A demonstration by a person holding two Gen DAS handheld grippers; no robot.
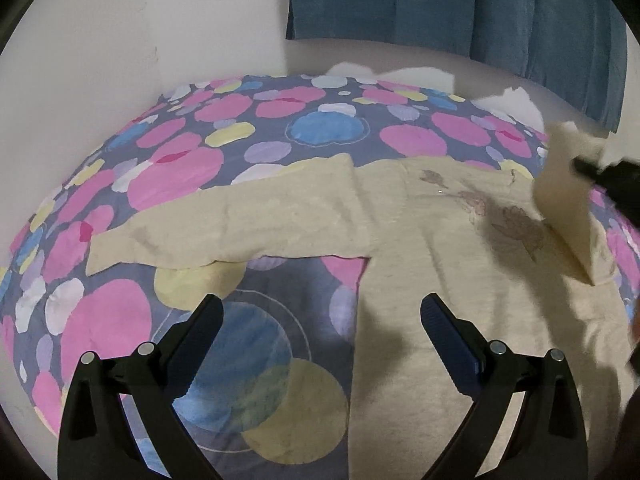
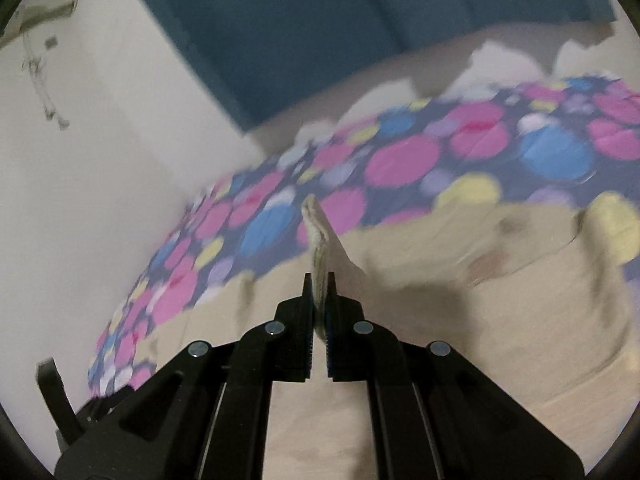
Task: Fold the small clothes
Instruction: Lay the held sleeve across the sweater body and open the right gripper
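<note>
A small cream long-sleeved top [image 1: 440,280] with a faint brown print lies flat on a spotted bedspread [image 1: 200,140]. Its left sleeve [image 1: 240,220] stretches out to the left. My left gripper [image 1: 320,308] hovers open above the top's left side edge, nothing between its fingers. At the right edge of the left wrist view, my right gripper [image 1: 588,168] holds the other sleeve [image 1: 568,200] up off the bed. In the blurred right wrist view, the right gripper [image 2: 319,284] is shut on that sleeve's end [image 2: 320,240], which sticks up past the tips over the top [image 2: 480,320].
The bedspread [image 2: 400,160] meets a pale wall [image 1: 120,40] on the left. A blue curtain [image 1: 480,8] hangs behind the bed. White pieces of fabric or paper [image 1: 420,76] lie along the far edge.
</note>
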